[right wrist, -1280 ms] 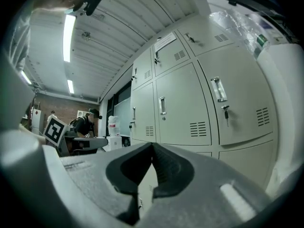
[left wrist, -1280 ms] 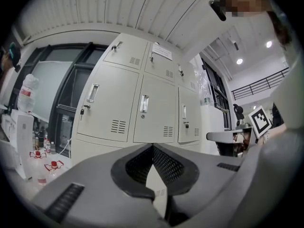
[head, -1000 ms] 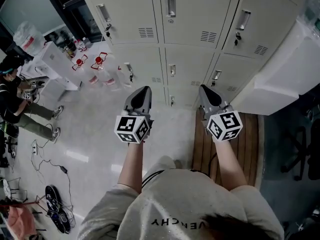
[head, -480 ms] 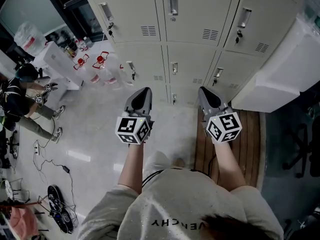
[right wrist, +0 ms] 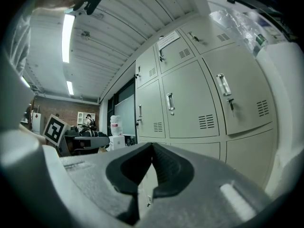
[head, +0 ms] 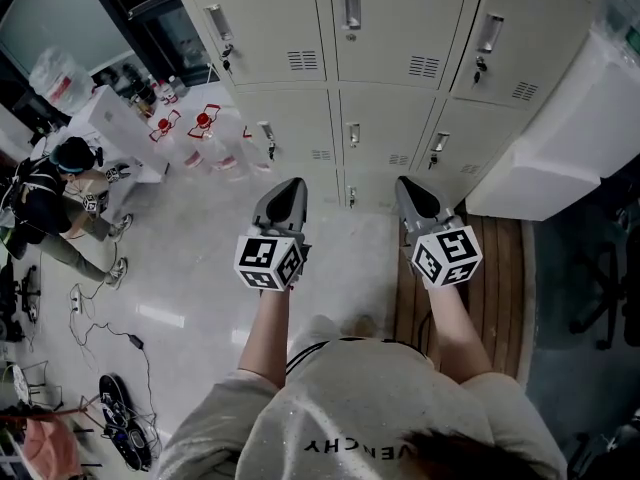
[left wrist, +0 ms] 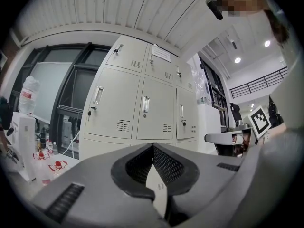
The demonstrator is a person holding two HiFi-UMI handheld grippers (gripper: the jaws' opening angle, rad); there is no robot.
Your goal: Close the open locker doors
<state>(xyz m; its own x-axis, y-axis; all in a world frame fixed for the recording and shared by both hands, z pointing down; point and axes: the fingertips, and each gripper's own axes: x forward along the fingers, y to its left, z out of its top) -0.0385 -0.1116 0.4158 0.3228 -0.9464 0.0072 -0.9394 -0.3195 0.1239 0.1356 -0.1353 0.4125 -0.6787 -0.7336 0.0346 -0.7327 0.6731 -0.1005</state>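
A bank of beige lockers (head: 385, 78) fills the top of the head view, and every door I can see lies flush and closed, with handles and hanging keys. My left gripper (head: 291, 188) and right gripper (head: 407, 186) are held level side by side, pointing at the lower locker rows and touching nothing. Each one's jaws meet at the tips with nothing between them. The left gripper (left wrist: 153, 146) faces three closed doors (left wrist: 145, 110) in its own view. The right gripper (right wrist: 152, 145) looks along the closed locker fronts (right wrist: 190, 103).
A person (head: 45, 193) stands at the far left by a white cabinet (head: 115, 118). Water bottles with red caps (head: 200, 133) stand on the floor near the lockers. A large white box (head: 570, 133) is at the right, above a wooden platform (head: 500, 278). Cables (head: 100, 318) lie lower left.
The lockers have slid slightly lower in the head view as both grippers edged towards them. The person at the left has shifted position. Both grippers stay shut.
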